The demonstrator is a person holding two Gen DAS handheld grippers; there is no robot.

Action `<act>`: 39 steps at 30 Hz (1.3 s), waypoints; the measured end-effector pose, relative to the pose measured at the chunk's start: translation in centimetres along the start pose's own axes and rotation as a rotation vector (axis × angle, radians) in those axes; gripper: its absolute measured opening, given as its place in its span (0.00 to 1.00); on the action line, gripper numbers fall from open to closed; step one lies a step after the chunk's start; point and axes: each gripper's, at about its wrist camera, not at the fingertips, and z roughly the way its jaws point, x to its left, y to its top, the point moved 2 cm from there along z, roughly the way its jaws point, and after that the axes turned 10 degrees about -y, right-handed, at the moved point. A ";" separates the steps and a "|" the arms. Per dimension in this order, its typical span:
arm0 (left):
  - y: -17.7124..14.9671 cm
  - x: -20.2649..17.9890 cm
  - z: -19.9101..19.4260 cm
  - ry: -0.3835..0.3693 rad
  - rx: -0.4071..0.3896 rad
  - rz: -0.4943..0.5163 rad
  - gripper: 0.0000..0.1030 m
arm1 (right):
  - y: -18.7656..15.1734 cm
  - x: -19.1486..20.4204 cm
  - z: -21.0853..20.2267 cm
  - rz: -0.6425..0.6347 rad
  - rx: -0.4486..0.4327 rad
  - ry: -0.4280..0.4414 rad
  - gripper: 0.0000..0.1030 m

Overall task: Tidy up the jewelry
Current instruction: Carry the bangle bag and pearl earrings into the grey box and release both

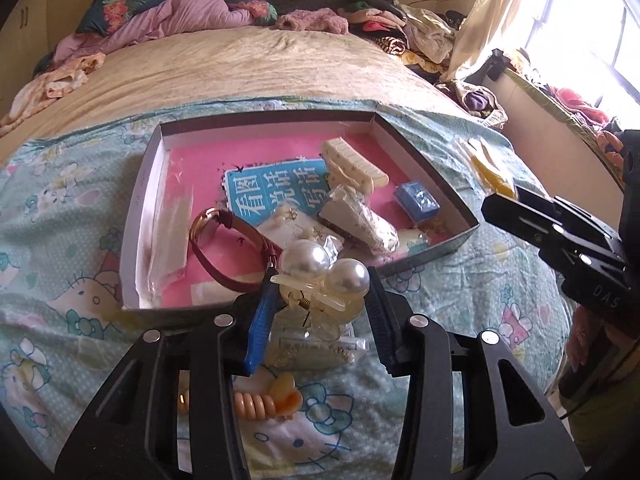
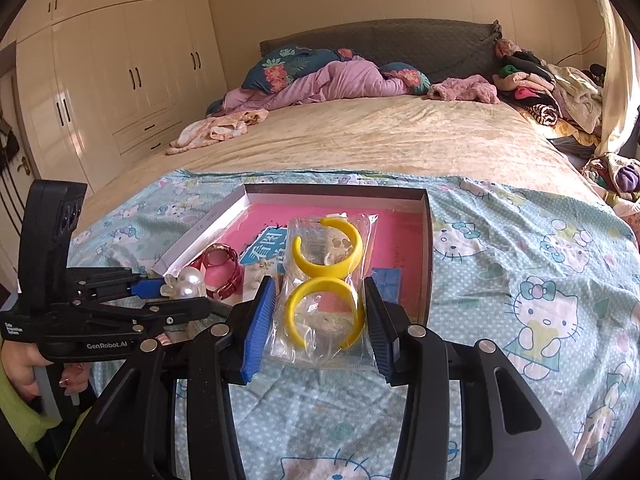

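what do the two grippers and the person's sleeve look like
Both grippers are black with round silver bolts. The left gripper carries white "GenRobot.AI" lettering, and its fingers have ribbed blue pads. The right gripper looks the same. The sleeve is light green.

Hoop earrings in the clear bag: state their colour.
Bright yellow hoop earrings, clearest in the right wrist view.

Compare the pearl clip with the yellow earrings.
The pearl clip is bare; the yellow earrings sit in a clear bag. The clip carries round white pearls; the earrings are open yellow hoops. The clip is in the left claw, the earrings in the right claw. Both are held near the box.
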 end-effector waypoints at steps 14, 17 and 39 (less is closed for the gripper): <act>3.5 2.1 2.3 0.056 -0.016 -0.014 0.34 | 1.6 -0.9 3.2 0.005 0.006 -0.022 0.41; 3.7 2.5 2.9 0.058 -0.012 -0.028 0.34 | 1.8 -1.1 3.9 0.006 0.014 -0.028 0.41; 3.6 2.5 4.6 0.050 0.014 -0.030 0.36 | -0.2 -1.5 8.4 0.019 0.129 -0.037 0.44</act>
